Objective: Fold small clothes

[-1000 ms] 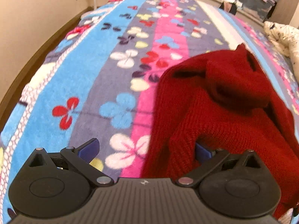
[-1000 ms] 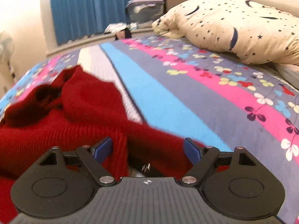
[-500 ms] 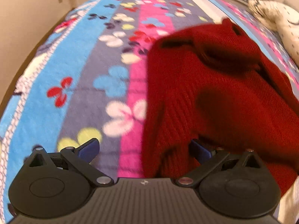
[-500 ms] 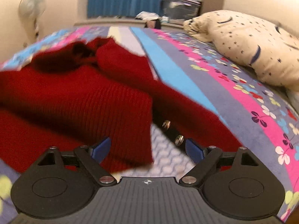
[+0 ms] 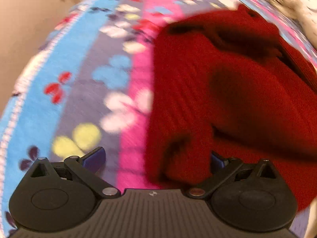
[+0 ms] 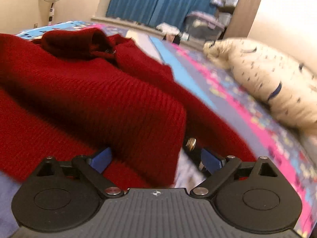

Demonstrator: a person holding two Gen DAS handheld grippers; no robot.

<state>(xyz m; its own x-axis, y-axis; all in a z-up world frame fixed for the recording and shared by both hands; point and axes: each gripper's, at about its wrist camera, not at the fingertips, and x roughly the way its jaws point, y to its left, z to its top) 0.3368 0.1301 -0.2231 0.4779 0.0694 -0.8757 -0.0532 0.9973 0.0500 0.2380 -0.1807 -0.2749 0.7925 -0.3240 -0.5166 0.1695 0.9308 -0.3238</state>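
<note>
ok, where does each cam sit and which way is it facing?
Left wrist: on the left hand-held gripper, looking up the floral blanket, red sweater at right; fingers open.
Right wrist: on the right hand-held gripper, facing blue curtains, star-print pillow at right; fingers open.
Shared: sweater, blanket.

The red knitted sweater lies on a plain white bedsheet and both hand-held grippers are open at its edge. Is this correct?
Not quite. The bed cover is striped blue, grey and pink with flowers, not plain white, as the left wrist view shows. The red sweater and open left hand-held gripper and right hand-held gripper are correct.
</note>
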